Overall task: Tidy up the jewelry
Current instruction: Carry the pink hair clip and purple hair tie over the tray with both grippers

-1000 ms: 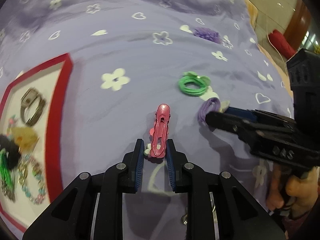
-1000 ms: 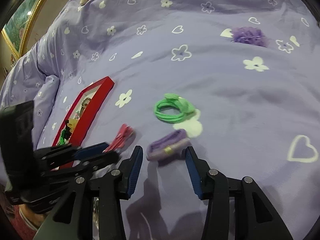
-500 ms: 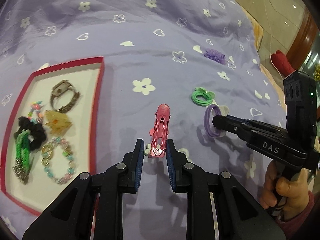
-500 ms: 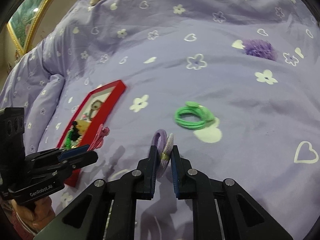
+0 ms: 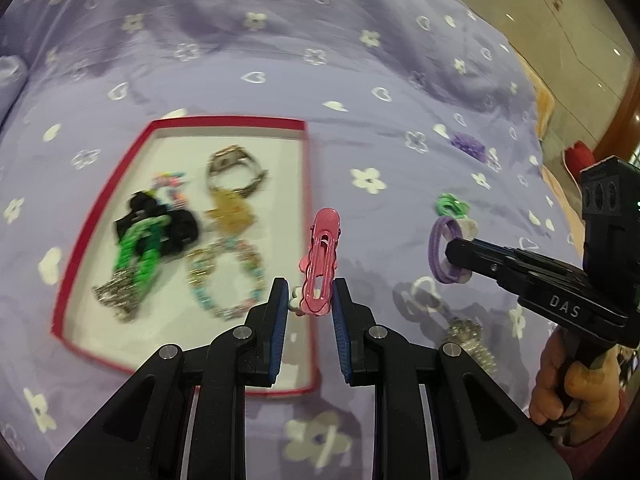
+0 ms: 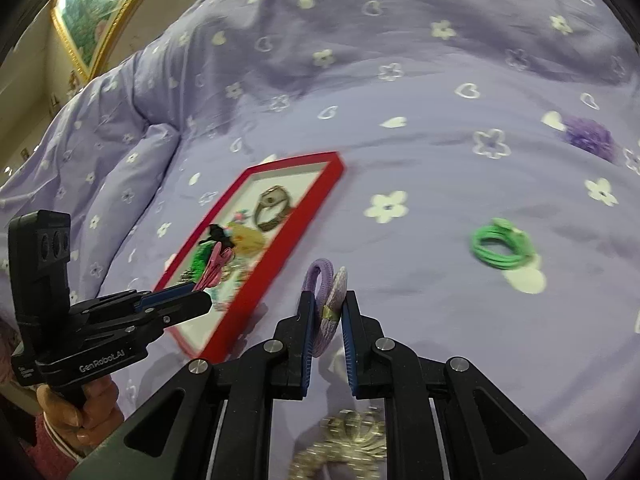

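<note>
A pink hair clip [image 5: 320, 264] is pinched at its near end between the blue pads of the left gripper [image 5: 308, 300], whose jaws are drawn in against the clip; the clip is held clear of the bedspread [image 5: 360, 92], upright along the fingers, above the right-hand rim of the red tray [image 5: 306, 208]. Inside the tray a wristwatch [image 5: 234, 170], a black scrunchie [image 5: 182, 228], a green braided band [image 5: 140, 248], a beaded bracelet [image 5: 228, 276] and a yellowish piece [image 5: 232, 212] are seen lying close together (all somewhat blurred).

A purple hair tie [image 6: 326, 300] is clamped between the fingers of the right gripper [image 6: 326, 320], the jaws pressed onto its lower part, with its loop standing up above the fingertips. In the left wrist view the same tie is seen held in the air, just beside the tray's right side and well to the right of the clip. A green hair tie [image 6: 502, 248] is left lying on the bedspread farther right, and a purple fluffy ornament [image 6: 588, 138] lies beyond it, well apart. A silvery, glittering piece [image 6: 348, 444] is seen on the fabric beneath the right gripper, too blurred to be identified. A gold-framed picture [image 6: 100, 12] is visible on the wall at the upper left of the right wrist view.
</note>
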A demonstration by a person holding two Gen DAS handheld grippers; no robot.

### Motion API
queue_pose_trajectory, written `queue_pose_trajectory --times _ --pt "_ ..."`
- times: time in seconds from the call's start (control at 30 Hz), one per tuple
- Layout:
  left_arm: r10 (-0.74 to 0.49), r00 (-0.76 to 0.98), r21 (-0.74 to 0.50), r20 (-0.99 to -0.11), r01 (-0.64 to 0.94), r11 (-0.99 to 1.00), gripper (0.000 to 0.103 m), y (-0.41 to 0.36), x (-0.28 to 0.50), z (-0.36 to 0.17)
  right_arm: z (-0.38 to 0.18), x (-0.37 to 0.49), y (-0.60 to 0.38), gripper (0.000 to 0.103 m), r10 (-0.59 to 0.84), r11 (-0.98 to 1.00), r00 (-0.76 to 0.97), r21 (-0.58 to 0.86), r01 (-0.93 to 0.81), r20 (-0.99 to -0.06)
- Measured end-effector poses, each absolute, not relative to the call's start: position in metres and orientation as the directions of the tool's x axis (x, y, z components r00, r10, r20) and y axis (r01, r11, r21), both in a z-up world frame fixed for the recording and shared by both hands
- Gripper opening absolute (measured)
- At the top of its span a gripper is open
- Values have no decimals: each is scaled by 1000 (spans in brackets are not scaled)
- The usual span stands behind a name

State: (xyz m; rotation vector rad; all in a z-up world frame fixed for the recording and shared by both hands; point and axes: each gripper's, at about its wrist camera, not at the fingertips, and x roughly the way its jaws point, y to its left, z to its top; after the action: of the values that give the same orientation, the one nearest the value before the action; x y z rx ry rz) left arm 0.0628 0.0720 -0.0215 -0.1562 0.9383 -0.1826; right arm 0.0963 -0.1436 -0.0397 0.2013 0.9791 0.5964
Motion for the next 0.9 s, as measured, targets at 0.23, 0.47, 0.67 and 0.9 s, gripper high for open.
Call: queue_pose_trajectory --times 0.23,0.47,0.67,0.9 --pt "-176 596 -213 -783 8 977 20 113 51 -19 -37 95 -106 13 592 790 374 425 -441 -713" --pt "-133 605 -208 -785 -57 976 20 145 46 -20 -36 95 -72 13 614 761 338 421 -494 -713" --pt "-111 604 -206 -789 -90 974 20 165 48 -24 -37 95 -44 13 625 735 303 411 -539 -719" --pt "-91 595 -198 -798 -116 973 20 178 52 -31 -47 99 -18 13 612 721 265 387 -575 -745"
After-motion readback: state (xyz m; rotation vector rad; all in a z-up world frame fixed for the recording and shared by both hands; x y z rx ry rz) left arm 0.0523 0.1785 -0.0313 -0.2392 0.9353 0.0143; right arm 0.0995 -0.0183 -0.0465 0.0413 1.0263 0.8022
